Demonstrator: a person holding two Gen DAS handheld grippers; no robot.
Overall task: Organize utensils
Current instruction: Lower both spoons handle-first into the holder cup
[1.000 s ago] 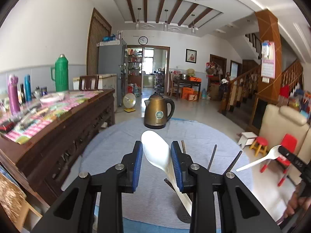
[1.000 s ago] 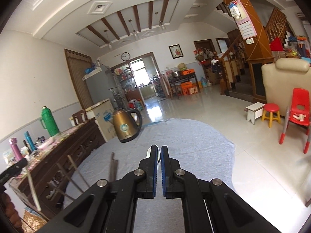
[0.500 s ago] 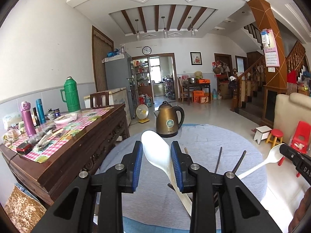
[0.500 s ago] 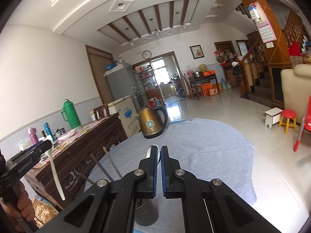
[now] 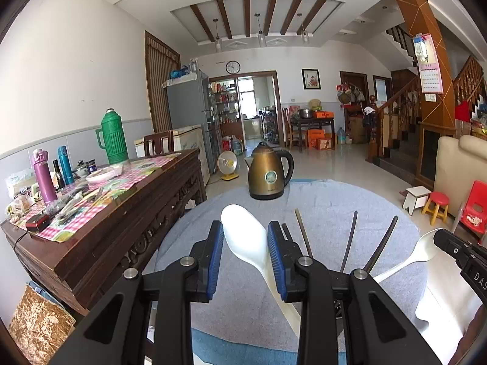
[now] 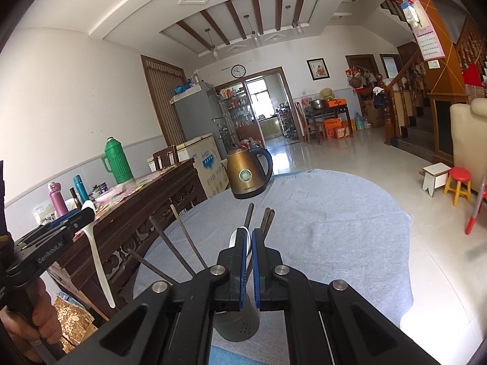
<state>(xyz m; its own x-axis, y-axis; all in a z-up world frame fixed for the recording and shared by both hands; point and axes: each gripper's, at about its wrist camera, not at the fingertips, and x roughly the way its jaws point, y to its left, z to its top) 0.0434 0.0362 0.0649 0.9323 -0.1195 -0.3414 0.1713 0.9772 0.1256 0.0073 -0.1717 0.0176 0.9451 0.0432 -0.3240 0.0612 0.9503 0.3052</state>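
Bronze electric kettle (image 5: 268, 173) on round table under grey-blue cloth (image 5: 328, 200), green thermos (image 5: 112, 137) and purple bottle (image 5: 43, 175) on dark wooden sideboard (image 5: 127, 213), wall clock (image 5: 232, 67) above doorway, red stool (image 5: 438, 206) beside white step stool (image 5: 416, 197).

The white spoon (image 5: 246, 240) looks like smooth, slightly glossy plastic. A matt grey cloth (image 5: 322, 200) is spread over the table. The kettle (image 5: 268, 173) is finished in brushed bronze metal, the sideboard (image 5: 127, 213) in dark polished wood, and the floor (image 6: 350, 155) in glossy tile.
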